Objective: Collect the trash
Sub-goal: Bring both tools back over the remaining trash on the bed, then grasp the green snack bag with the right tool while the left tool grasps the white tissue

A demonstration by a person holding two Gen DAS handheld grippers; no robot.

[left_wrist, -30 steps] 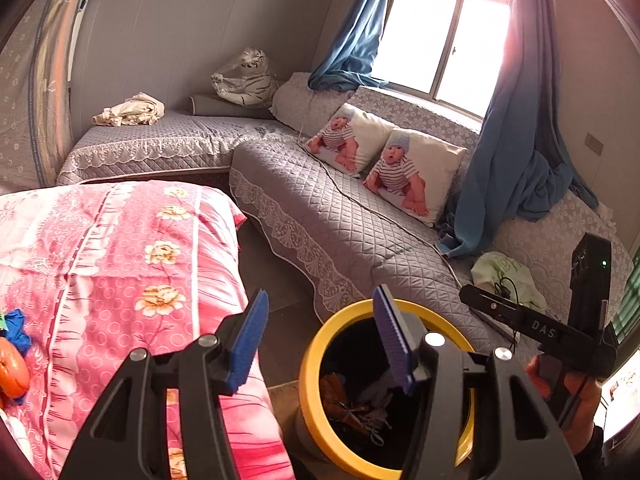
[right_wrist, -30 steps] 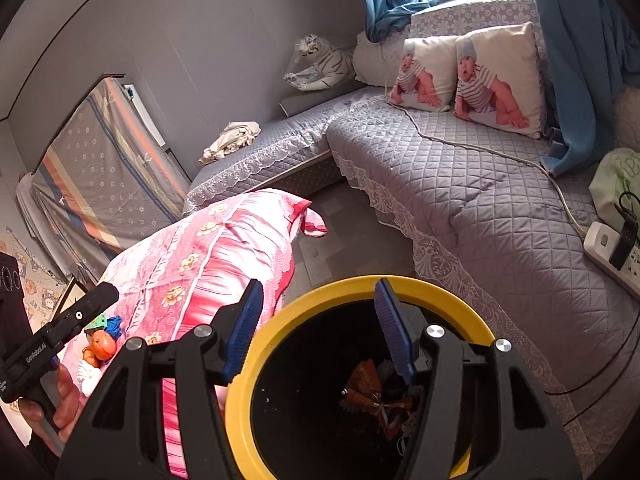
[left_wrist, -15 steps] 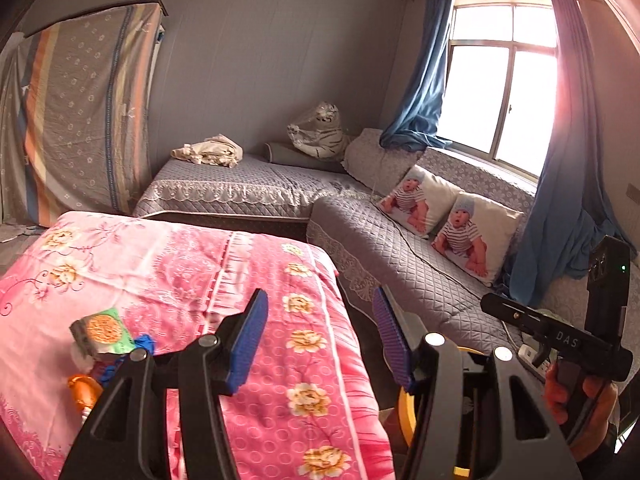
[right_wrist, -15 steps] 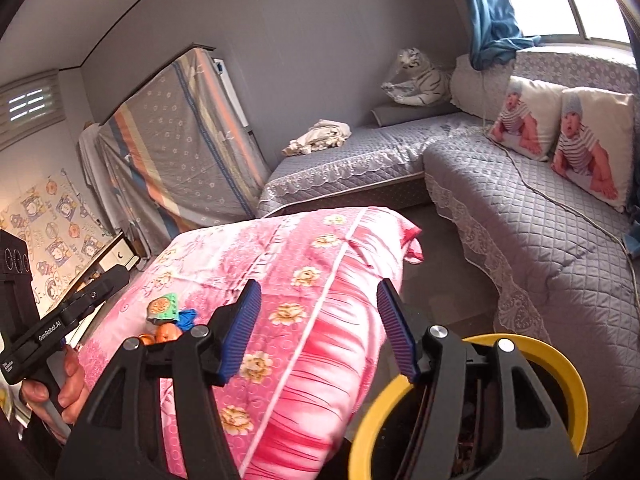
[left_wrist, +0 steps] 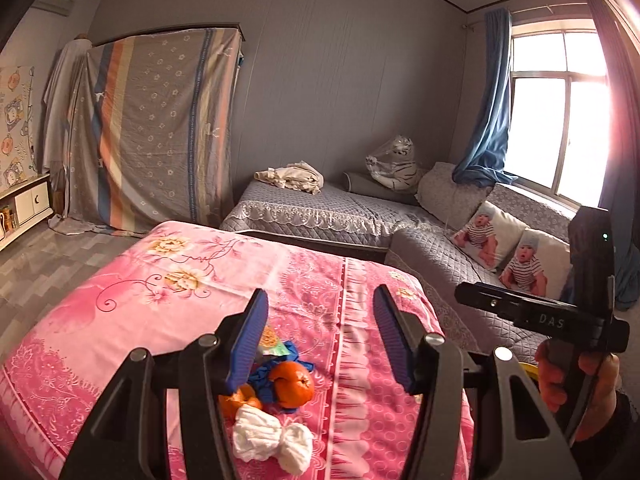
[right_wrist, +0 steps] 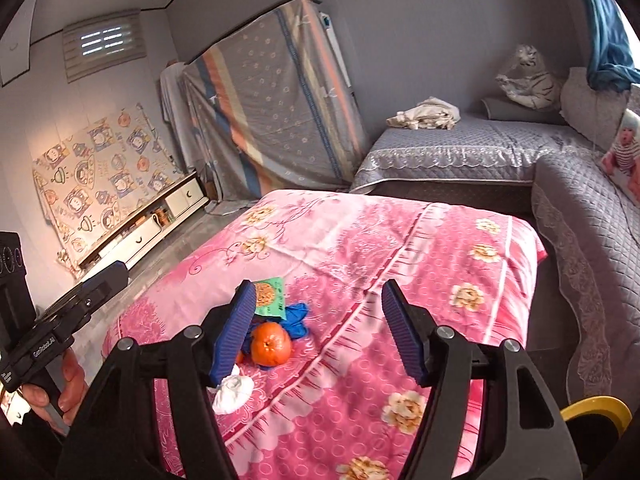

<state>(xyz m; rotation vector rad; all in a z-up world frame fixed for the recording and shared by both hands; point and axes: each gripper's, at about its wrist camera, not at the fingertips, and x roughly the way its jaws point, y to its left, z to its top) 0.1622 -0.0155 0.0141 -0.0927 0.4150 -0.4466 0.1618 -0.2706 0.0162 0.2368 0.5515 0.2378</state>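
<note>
A small heap of trash lies on the pink flowered cover: an orange peel, a crumpled white tissue, a blue scrap and a green snack wrapper. My left gripper hangs open above the heap with nothing between its blue pads. My right gripper is also empty, its jaws opening, with the heap under its left finger. A yellow-rimmed bin peeks out low on the right.
A grey quilted corner sofa runs along the back and right, with baby-print cushions, a toy tiger and a beige cloth. A striped sheet covers furniture by the wall. A low white cabinet stands left.
Both grippers have swung left and up, away from the yellow bin and over the pink cover. The trash heap now lies under them. The right jaws stand a little wider.
</note>
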